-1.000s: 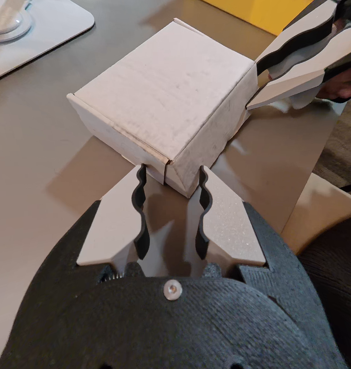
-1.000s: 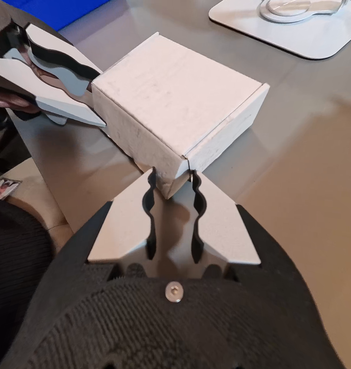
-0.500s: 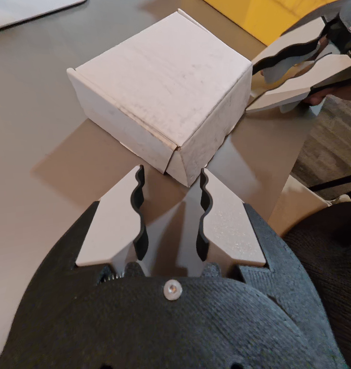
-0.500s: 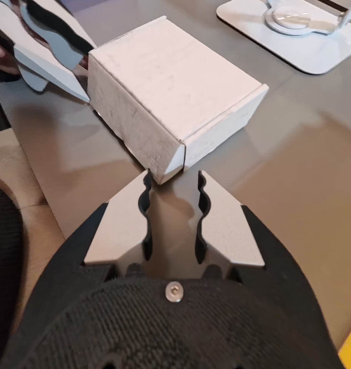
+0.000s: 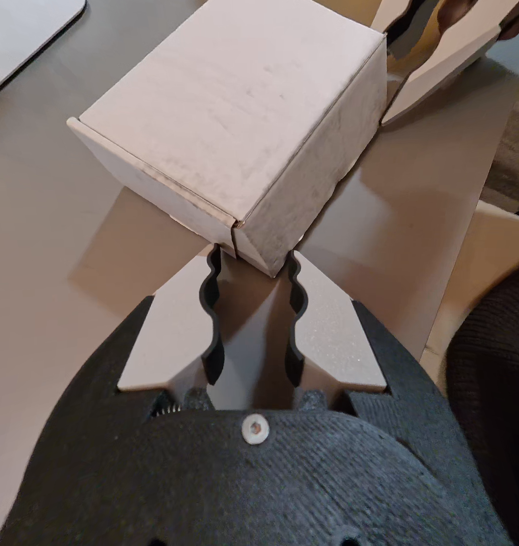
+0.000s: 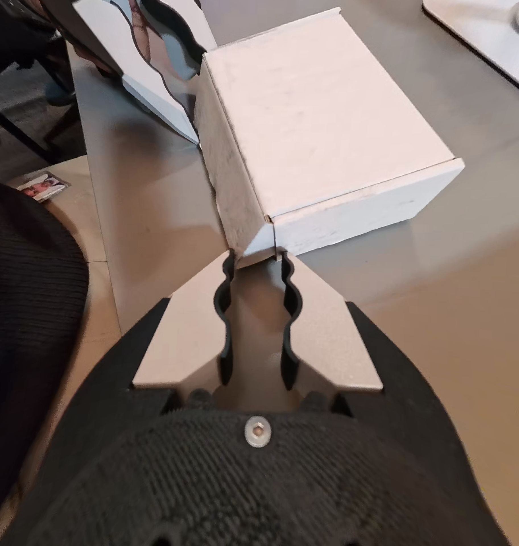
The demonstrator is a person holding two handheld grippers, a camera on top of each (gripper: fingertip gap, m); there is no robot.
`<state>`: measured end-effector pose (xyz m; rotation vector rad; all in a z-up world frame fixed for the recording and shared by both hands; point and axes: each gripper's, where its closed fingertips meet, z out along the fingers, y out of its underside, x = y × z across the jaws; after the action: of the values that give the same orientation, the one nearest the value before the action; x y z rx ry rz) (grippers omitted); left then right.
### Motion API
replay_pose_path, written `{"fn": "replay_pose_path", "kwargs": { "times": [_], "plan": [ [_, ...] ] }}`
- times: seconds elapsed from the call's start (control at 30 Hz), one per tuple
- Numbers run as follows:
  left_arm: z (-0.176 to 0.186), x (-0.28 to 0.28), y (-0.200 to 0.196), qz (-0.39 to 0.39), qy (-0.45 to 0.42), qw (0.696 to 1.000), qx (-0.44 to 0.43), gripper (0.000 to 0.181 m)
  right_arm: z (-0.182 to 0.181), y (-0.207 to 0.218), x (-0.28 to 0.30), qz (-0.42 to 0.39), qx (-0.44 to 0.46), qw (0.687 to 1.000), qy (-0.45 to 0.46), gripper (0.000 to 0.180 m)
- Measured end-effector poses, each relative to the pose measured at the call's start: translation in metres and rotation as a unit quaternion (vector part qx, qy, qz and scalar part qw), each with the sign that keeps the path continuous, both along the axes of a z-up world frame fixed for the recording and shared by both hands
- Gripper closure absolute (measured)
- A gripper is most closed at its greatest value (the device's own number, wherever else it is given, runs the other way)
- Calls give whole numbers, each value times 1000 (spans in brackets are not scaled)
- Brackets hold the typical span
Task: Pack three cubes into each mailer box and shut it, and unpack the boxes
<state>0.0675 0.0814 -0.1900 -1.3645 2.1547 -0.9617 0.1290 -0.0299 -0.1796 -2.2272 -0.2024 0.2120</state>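
Note:
A closed white mailer box (image 5: 237,118) lies on the grey table (image 5: 45,236). My left gripper (image 5: 253,255) is open, and its fingertips straddle the box's near bottom corner. In the right wrist view the same box (image 6: 311,118) lies ahead. My right gripper (image 6: 256,255) is open, a little narrower, and its tips straddle that view's near corner of the box. Each gripper also shows in the other's view at the far end of the same side wall: the right gripper (image 5: 391,74) and the left gripper (image 6: 197,97). No cubes are in view.
A white flat pad (image 5: 21,38) lies at the far side of the table, and also shows in the right wrist view (image 6: 488,35). The table edge runs close to the box. Beyond it are a tan carton (image 5: 488,266), a small card (image 6: 42,187) and dark clothing (image 6: 21,280). My hands' fingertips stand some 15 cm from each other.
Half a second ago both grippers stood slightly back from the box. Now both sets of tips are at its corners again, with narrower gaps. The yellow bin has left the left wrist view.

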Motion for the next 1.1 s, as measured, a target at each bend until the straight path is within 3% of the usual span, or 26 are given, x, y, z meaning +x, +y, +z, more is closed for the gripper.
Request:
{"fn": "replay_pose_path", "kwargs": {
  "times": [0.17, 0.8, 1.0, 1.1],
  "plan": [
    [-2, -1, 1, -14, -19, 998, 56, 139, -1, 0, 0, 3, -10, 999, -34, 153],
    [0, 4, 12, 23, -48, 993, 106, 150, -5, 3, -6, 9, -32, 996, -78, 172],
    [-2, 3, 13, 19, -35, 995, 91, 147, -4, 8, 10, -24, -8, 993, -114, 167],
    [0, 4, 16, 28, -40, 994, 93, 140, 0, 4, 20, -43, 8, 994, -102, 140]
  ]
}}
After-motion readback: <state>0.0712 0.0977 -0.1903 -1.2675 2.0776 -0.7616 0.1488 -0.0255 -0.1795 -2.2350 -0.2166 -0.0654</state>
